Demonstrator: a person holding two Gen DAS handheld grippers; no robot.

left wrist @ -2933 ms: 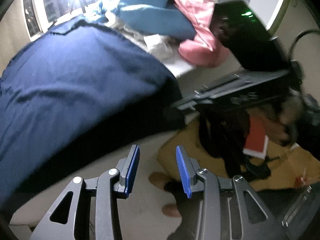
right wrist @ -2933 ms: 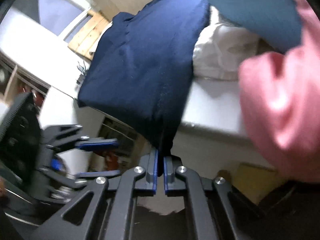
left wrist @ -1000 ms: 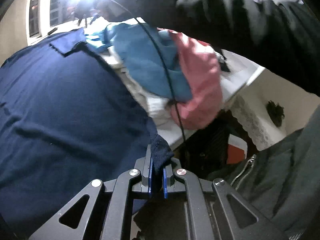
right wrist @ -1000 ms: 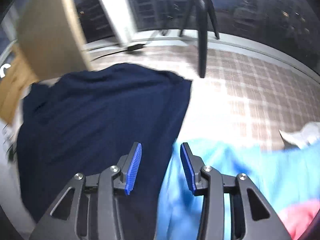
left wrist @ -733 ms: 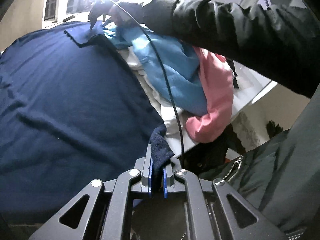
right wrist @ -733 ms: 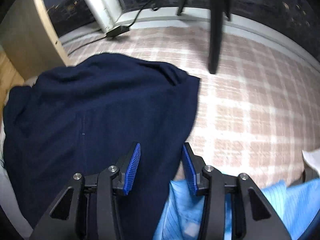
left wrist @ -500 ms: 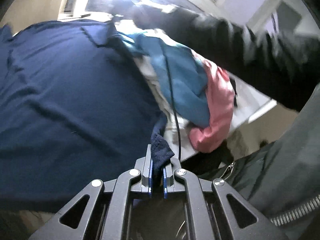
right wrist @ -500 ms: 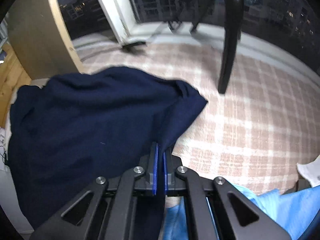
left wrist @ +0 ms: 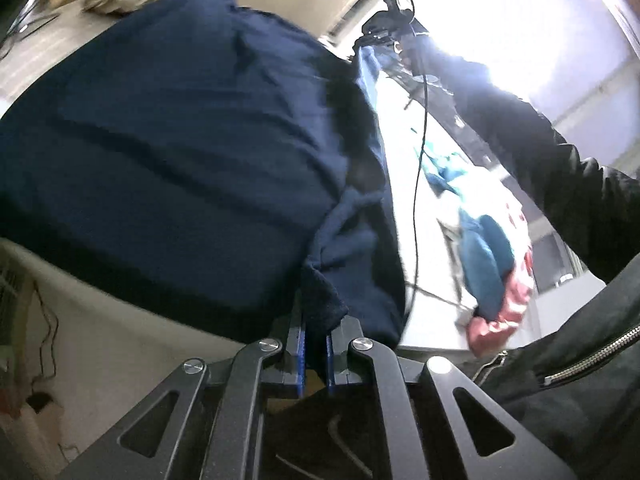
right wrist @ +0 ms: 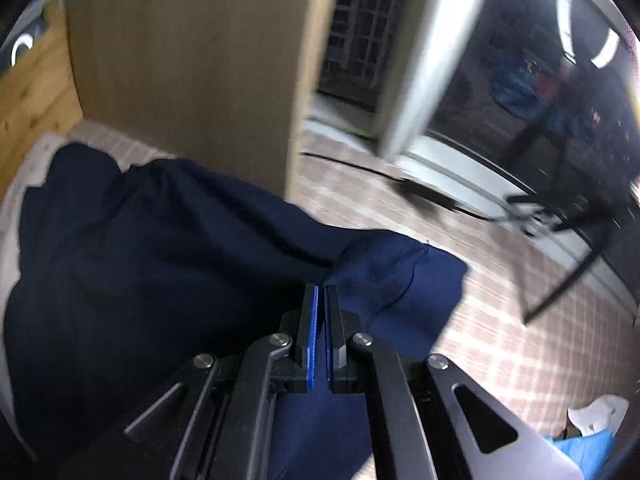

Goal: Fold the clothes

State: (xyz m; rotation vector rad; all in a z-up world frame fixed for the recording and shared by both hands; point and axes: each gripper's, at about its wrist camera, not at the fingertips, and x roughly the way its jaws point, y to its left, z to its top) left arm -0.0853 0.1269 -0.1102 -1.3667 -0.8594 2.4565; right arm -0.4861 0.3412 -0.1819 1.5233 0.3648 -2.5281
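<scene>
A navy blue garment [left wrist: 180, 140] fills most of the left wrist view and lies spread on the checked surface in the right wrist view [right wrist: 140, 280]. My left gripper [left wrist: 315, 344] is shut on a bunched near corner of the navy garment. My right gripper [right wrist: 320, 320] is shut on the garment's far edge, with a folded flap lying just to its right. In the left wrist view the right gripper [left wrist: 390, 28] shows far off at the garment's other end, held by a black-sleeved arm [left wrist: 540, 152].
A pile of teal [left wrist: 486, 248], white and pink [left wrist: 508, 304] clothes lies at the right on the white surface [left wrist: 424, 216]. A black cable [left wrist: 420, 140] hangs across it. A tan panel [right wrist: 192, 52], window frame [right wrist: 432, 52] and tripod legs [right wrist: 568, 216] stand beyond the checked cover [right wrist: 500, 320].
My right gripper closed on the garment's far edge after hovering open over it. Both grippers have since swung left, lifting and dragging the navy garment; the clothes pile slid right in view.
</scene>
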